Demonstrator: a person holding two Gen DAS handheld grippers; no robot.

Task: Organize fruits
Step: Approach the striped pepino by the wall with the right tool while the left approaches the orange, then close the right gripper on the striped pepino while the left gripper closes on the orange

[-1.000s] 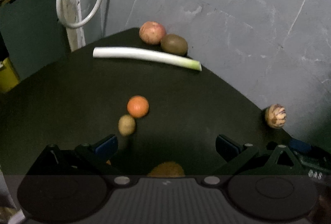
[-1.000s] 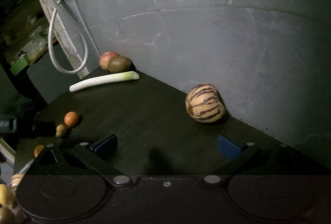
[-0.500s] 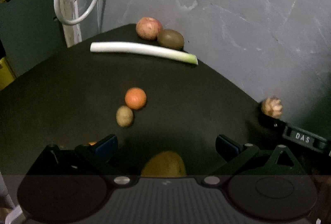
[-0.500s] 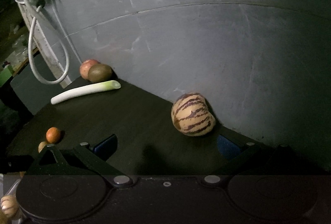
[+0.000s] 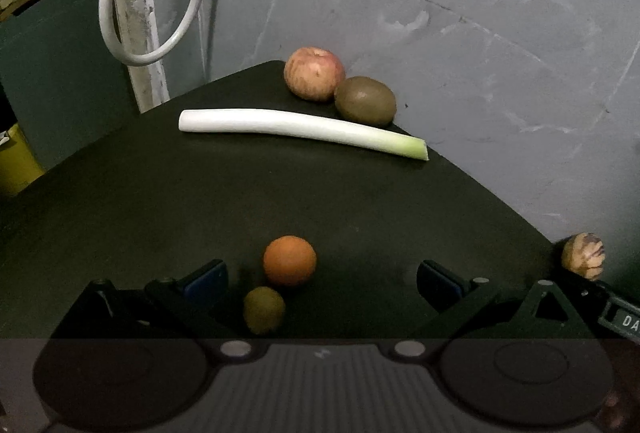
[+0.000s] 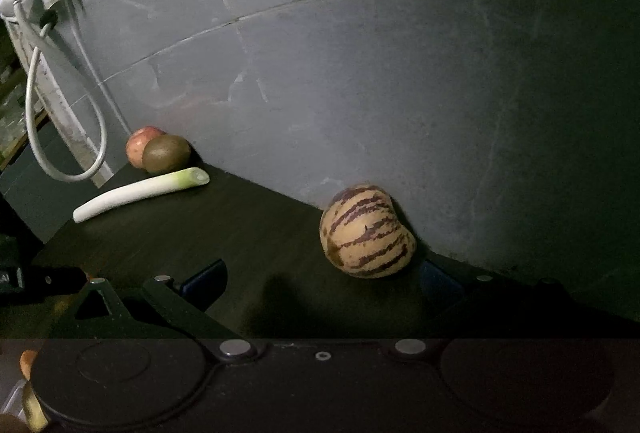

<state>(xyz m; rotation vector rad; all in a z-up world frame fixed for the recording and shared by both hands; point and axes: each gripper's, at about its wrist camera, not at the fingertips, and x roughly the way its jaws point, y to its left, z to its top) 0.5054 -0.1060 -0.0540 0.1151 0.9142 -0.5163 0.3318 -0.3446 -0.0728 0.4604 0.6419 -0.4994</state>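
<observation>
Both tongs gaping, our right tongs [image 6: 322,281] could nudge the striped melon [image 6: 366,231] rolling along the tabletop [image 6: 224,229].

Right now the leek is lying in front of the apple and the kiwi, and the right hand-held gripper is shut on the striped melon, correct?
Not quite. The right wrist view shows the right hand-held gripper open, with the striped melon resting on the table. The leek does lie before the apple and kiwi.

Right gripper [image 6: 322,277] jaws wide apart, nothing btwn pads. Cream, purple-striped round melon [image 6: 366,231] on dark tabletop [image 6: 248,229], against grey wall, just beside right blue pad [image 6: 438,279]. Far left: white-green leek stalk [image 6: 140,193]; behind it brown kiwi [image 6: 166,153] touching red apple [image 6: 138,147].
</observation>
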